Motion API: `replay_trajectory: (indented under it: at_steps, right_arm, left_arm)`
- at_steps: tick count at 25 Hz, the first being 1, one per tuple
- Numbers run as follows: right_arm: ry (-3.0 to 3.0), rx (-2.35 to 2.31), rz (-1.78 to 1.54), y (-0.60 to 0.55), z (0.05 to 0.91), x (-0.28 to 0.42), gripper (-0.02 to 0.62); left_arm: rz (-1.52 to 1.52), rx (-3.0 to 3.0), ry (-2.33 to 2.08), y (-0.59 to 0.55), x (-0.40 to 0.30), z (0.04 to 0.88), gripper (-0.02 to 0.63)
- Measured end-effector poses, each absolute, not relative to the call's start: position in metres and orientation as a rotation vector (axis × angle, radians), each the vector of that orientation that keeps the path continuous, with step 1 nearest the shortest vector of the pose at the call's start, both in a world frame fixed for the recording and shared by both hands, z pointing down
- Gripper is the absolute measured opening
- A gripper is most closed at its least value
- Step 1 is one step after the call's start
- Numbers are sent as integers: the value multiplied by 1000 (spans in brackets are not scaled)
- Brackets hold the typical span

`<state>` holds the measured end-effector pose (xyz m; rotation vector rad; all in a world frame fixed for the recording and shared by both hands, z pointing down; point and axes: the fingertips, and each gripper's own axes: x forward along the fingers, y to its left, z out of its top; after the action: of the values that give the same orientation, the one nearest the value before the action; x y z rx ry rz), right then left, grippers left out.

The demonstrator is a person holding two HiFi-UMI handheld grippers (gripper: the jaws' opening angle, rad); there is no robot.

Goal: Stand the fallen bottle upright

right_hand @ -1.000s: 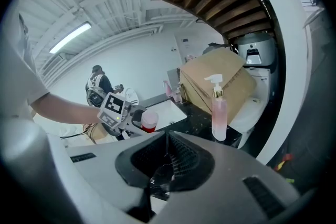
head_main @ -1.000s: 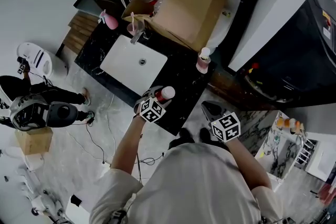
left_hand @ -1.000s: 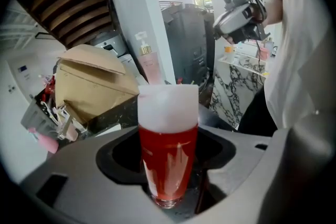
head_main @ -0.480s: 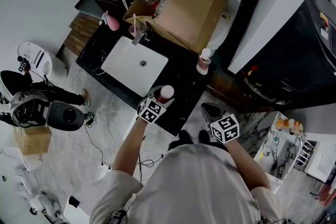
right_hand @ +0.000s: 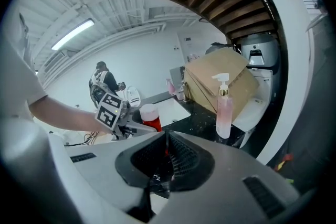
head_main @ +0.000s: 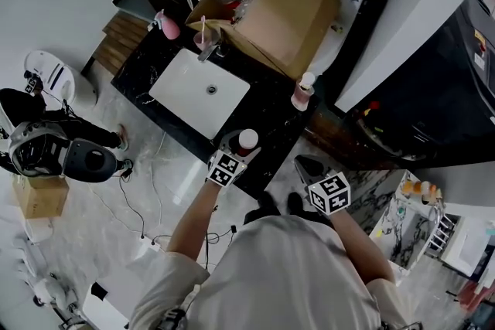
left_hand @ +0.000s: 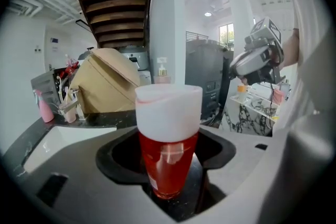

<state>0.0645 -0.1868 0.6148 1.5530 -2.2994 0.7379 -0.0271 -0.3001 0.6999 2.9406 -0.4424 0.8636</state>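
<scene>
We saw a black desk with a white sink set in it. A cardboard box sat behind the sink, a pink pump bottle upright near its corner, and a cup beside the tap.

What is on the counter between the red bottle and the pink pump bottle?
Nothing: just bare black counter between the red bottle, held in the left gripper, and the pink pump bottle. The head view shows it best.
</scene>
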Motion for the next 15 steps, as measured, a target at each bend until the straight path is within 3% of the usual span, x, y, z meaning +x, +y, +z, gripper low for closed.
replay_trajectory:
  at_steps: [15]
  right_arm:
    - [-2306,1486,762,-174,626,45,38]
  left_arm:
    - [720,2891,-608,-293,-49,699,291]
